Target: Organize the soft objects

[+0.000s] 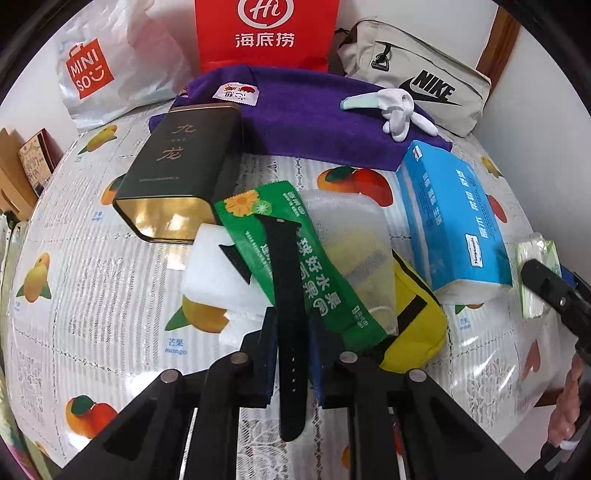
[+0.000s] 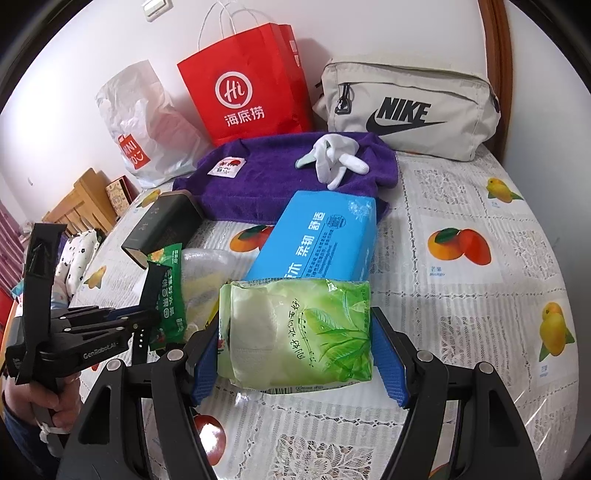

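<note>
Left gripper (image 1: 291,354) pinches the black watch strap (image 1: 288,295) to lift it; right gripper (image 2: 299,354) clasps the green tissue pack (image 2: 295,332) for sorting

The red paper bag (image 1: 266,35) is cut off by the top edge of the left wrist view, its handles out of sight. The black strap (image 1: 290,332) covers part of the green sachet (image 1: 325,288), and the sachet hides much of the clear pouch (image 1: 354,236) and yellow pouch (image 1: 417,328). The small print on the blue tissue pack (image 2: 317,240) is too fine to read.
</note>
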A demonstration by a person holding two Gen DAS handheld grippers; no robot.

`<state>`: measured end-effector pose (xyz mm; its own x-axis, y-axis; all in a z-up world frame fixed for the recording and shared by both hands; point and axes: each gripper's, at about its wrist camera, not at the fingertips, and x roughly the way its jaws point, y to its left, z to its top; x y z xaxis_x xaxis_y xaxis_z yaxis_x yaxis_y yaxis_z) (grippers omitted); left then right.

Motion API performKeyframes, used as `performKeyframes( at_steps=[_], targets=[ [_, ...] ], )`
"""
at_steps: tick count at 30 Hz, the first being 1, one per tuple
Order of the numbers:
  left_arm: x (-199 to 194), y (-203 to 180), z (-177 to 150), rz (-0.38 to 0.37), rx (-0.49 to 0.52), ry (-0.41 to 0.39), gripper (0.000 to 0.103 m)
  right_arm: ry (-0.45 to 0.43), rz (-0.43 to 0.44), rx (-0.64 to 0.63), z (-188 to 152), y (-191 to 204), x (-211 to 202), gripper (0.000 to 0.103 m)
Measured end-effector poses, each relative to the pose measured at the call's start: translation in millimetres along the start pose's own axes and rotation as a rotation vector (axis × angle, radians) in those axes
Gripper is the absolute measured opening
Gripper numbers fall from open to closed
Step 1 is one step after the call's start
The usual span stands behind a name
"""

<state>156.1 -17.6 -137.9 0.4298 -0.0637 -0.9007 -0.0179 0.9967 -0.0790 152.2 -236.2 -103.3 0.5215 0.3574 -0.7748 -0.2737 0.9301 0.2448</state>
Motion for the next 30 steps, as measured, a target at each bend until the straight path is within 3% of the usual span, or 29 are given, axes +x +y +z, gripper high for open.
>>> performKeyframes(
  at_steps=[8,12,14,19,30],
  targets=[
    [1.6,5.8,-4.3,-0.014,0.018,0.013,0.011,0.007,-0.001,-0.024,1.8,8.5,0.9,0.071],
    [5.7,0.0,-5.3,-0.012,0.047,0.011,0.021,0.018,0.001,-0.039,2.4,15.9,4.4,0.071],
    [7.9,-2.1,-4.9,-0.011,0.054,0.013,0.021,0.020,0.001,-0.048,2.1,19.0,4.5,0.071],
    [3.2,3.6,-4.9,-0.031,0.055,0.005,0.008,0.017,-0.002,-0.065,3.0,23.8,2.9,0.071],
    [-8.0,17.0,-7.0,-0.070,0.037,-0.029,0.005,0.018,-0.002,-0.075,3.6,29.4,2.1,0.071]
  ],
)
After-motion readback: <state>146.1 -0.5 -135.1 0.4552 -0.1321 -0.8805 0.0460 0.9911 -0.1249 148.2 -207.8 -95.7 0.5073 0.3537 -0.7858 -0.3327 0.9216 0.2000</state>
